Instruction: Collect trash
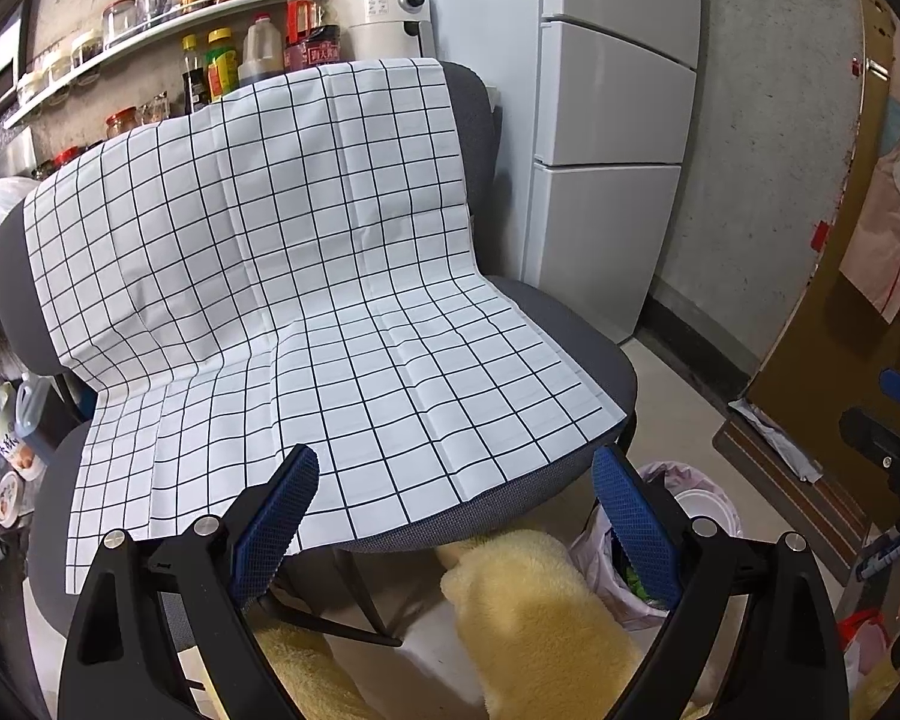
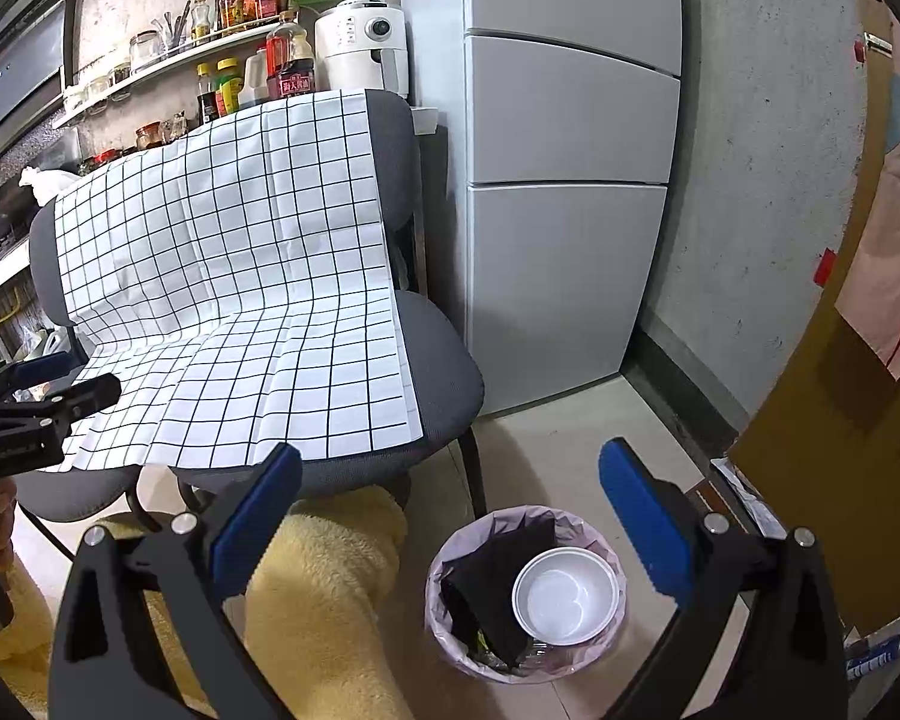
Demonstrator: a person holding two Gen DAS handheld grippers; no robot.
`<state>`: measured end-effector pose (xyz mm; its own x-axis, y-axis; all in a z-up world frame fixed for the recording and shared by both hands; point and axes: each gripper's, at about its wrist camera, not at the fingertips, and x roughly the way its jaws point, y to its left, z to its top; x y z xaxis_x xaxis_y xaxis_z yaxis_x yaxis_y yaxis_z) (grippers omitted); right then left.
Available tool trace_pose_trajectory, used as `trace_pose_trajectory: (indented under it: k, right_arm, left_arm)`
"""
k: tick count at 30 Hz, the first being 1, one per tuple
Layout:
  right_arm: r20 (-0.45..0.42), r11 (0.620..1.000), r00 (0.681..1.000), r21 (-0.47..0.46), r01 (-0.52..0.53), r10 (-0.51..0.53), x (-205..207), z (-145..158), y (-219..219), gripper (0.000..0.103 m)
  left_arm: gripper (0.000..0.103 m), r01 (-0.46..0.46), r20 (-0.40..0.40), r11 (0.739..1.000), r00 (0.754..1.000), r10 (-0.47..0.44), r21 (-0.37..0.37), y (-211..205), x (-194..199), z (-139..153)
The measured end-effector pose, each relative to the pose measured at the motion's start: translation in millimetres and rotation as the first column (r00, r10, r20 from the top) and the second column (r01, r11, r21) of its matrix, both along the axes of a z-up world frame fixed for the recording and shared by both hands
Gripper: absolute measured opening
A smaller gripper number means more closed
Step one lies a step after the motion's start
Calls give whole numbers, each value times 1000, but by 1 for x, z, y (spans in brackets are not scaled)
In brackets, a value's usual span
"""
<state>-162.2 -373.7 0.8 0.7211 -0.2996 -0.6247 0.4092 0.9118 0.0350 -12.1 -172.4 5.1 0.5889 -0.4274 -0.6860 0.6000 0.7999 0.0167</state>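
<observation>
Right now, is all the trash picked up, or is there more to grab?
It looks nearly finished. A white bowl and dark scraps already sit in the lined trash bin on the floor. Nothing is in hand: the left gripper and right gripper are both open and empty. The checkered cloth on the chair has no trash on it, so I see nothing left to collect.

I'm looking at a chair [image 1: 594, 354] covered in matt grey woven cloth, with a smooth, creased white sheet [image 1: 306, 276] printed in black grid lines lying over its back and seat. My left gripper [image 1: 456, 516] and right gripper [image 2: 450, 516] are showing matt black plastic arms, bright metal rivets and blue textured pads. The bin liner [image 2: 576, 525] is looking like thin, crinkled, glossy plastic; the white bowl [image 2: 564, 594] inside is smooth. My yellow trousers [image 2: 324, 600] are looking fluffy. The fridge [image 2: 570, 120] is gleaming smooth.
</observation>
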Motion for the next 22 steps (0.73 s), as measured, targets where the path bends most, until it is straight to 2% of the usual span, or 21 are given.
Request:
trace_pose_trajectory:
  k: [14,19,22]
  right_arm:
    - [-14,1000,1000,8,2,-2,3,-8,0,97]
    - [-40,999,999,36,-18,19,21,-21,2,97]
    - [-73,996,995,65,-59,64,47,-36,7,97]
  left_arm:
    - [92,17,3,1000,1000,-17,-6,-3,-1,-3]
    - [92,-19,-51,1000,999,19,5,4,13,-17]
    - [92,-74,-92,997,993,74,12,18,32,-32]
